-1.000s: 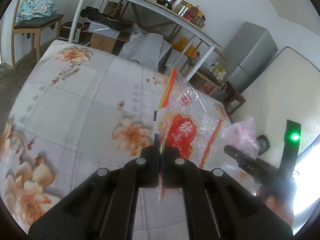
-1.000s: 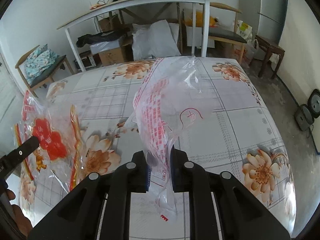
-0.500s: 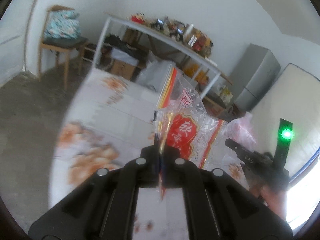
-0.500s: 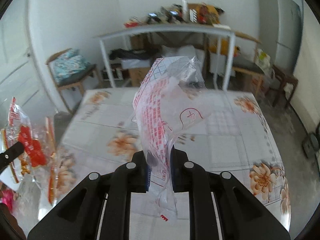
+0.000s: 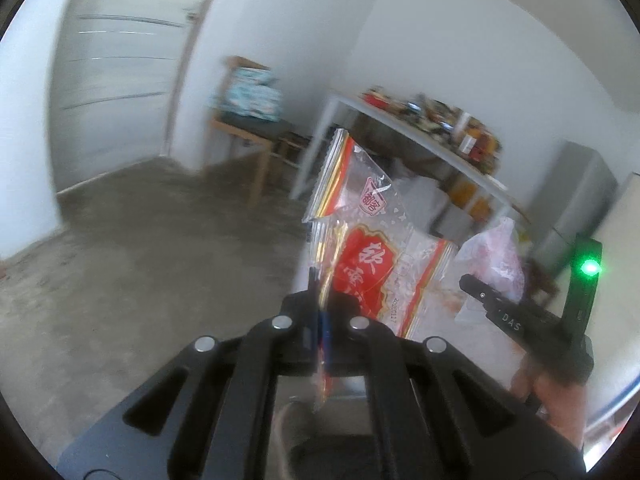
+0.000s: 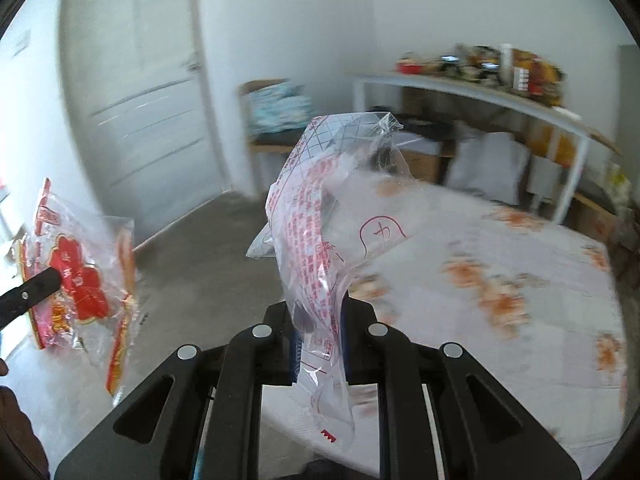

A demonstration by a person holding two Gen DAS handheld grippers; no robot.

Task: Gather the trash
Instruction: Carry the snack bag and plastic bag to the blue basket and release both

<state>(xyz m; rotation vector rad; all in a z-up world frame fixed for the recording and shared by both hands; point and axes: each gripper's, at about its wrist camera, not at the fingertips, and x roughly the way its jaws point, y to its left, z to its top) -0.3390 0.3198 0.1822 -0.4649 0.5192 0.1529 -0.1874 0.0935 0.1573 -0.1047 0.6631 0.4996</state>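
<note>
Two empty plastic wrappers were in the grip of two hand-held tools, one each. The left gripper [image 5: 325, 312] had its jaws pressed fully together on the lower edge of a clear wrapper with a red label [image 5: 370, 256], which stood upright above the fingers. The right gripper [image 6: 320, 332] had its jaws closed tight on a clear wrapper with red print [image 6: 320, 232]; that one rose between the fingers, bent over to the right at the top, and its tail hung down below them.

From the left camera, the right gripper [image 5: 516, 320] showed at the right with a green light [image 5: 590, 267] above it and a hand [image 5: 560, 396] under it. From the right camera, the red-label wrapper [image 6: 76, 280] hung at the far left, held off the floor.

Beyond lay a bare grey floor [image 5: 140, 264], a white door [image 6: 136, 120], a wooden chair [image 5: 244, 120] with folded cloth on it, a long white table [image 6: 480, 96] cluttered on top, and a flowered sheet [image 6: 500, 272] on the near right. Much of the background was blurred.
</note>
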